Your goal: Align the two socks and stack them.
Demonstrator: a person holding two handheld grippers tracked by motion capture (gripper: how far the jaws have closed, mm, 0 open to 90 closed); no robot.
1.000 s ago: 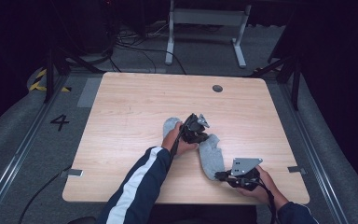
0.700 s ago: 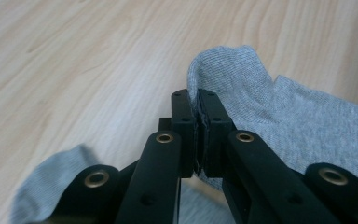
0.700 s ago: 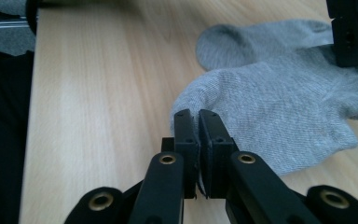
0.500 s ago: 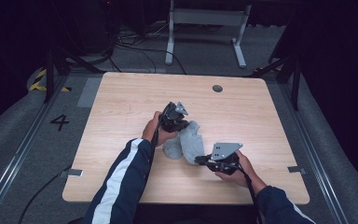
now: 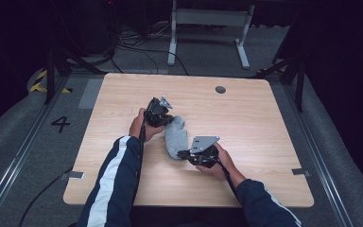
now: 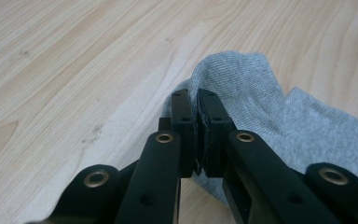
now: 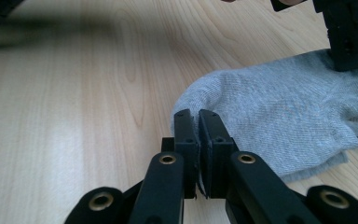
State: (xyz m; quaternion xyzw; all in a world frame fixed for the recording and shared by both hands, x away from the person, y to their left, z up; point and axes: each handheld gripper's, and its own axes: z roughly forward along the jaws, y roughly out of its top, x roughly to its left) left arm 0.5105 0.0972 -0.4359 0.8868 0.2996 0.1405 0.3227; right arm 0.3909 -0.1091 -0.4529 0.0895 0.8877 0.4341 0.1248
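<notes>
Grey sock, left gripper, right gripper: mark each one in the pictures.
grey sock (image 5: 176, 137), high view, middle of the fabric.
left gripper (image 6: 195, 105), left gripper view, between the closed jaw tips.
right gripper (image 7: 195, 120), right gripper view, between the closed jaw tips.

Bare tabletop around sock

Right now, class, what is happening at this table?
A person holds a grey sock on the wooden table with two handheld grippers. The left gripper is shut on one end of the sock and the right gripper is shut on the other end. The sock lies on the tabletop between them.
</notes>
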